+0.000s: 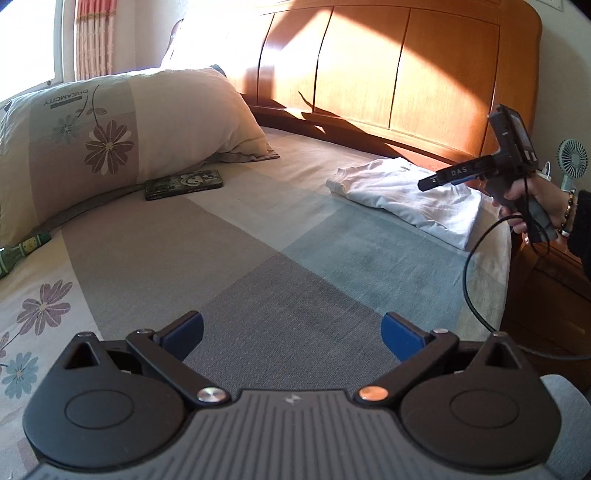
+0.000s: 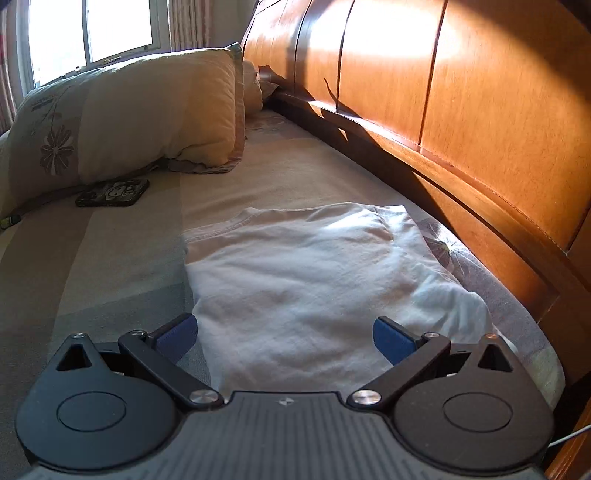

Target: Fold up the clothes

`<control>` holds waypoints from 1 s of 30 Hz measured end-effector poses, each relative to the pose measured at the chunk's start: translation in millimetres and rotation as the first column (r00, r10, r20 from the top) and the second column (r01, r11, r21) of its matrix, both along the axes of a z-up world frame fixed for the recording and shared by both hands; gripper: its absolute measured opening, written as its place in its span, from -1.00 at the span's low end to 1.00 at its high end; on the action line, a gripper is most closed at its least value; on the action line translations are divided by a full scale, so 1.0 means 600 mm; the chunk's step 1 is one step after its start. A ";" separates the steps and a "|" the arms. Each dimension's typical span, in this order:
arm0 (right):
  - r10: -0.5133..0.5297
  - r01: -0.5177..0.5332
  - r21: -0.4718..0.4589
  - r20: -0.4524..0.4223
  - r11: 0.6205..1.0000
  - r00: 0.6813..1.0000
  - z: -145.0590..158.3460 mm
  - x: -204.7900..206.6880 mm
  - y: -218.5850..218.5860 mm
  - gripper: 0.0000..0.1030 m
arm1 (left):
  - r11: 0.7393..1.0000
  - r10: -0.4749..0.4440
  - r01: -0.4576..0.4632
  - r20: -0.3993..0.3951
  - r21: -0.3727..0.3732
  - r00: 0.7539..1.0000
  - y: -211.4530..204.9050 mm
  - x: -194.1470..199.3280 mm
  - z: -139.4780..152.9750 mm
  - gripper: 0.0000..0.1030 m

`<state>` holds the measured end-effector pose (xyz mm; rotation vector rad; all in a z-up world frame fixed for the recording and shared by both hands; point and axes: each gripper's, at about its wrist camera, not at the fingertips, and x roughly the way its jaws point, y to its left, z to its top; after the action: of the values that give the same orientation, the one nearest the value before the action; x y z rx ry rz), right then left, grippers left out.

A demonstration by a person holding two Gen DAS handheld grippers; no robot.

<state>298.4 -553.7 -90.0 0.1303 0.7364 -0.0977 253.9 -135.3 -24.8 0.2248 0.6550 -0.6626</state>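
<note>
bottle: a green bottle [image 1: 22,254] lies at the far left edge of the bed, below the pillow.
pillow: a large cream pillow [image 1: 110,125] with a flower print leans at the left side of the bed, under the window [image 2: 88,33].
case: a dark flat case [image 1: 183,183] with a cartoon print lies on the bedspread, touching the pillow's lower edge.
bedspread: the bedspread [image 1: 258,266] has grey, beige and blue blocks, with flowers at its left border.
left gripper: the left gripper [image 1: 291,336] hovers over bare bedspread, well apart from the shirt; its blue fingers [image 1: 183,334] are spread wide and hold nothing.
headboard: a wooden headboard [image 1: 388,74] runs along the far side, partly sunlit.
shirt: the folded white shirt [image 2: 314,280] lies flat on the bedspread near the headboard, at the bed's right end.
right gripper: the right gripper [image 2: 284,336] hangs just over the shirt's near edge, fingers wide apart, gripping nothing; the left view shows it from the side, above the shirt.
hand: a hand [image 1: 532,203] with a beaded bracelet holds the right gripper's handle; a black cable [image 1: 469,266] loops down from it.
fan: a small green fan [image 1: 571,155] stands at the far right.
</note>
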 end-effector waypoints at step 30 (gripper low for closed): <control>-0.092 0.102 0.115 -0.082 0.988 0.992 0.066 -0.174 0.091 1.00 | 0.999 0.012 -0.012 0.007 -0.043 1.000 -0.061 -0.081 0.020 0.99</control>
<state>194.1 -498.9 -50.2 0.2778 0.8125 -0.1523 205.2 -171.9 -12.8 0.1831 0.6344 -0.6632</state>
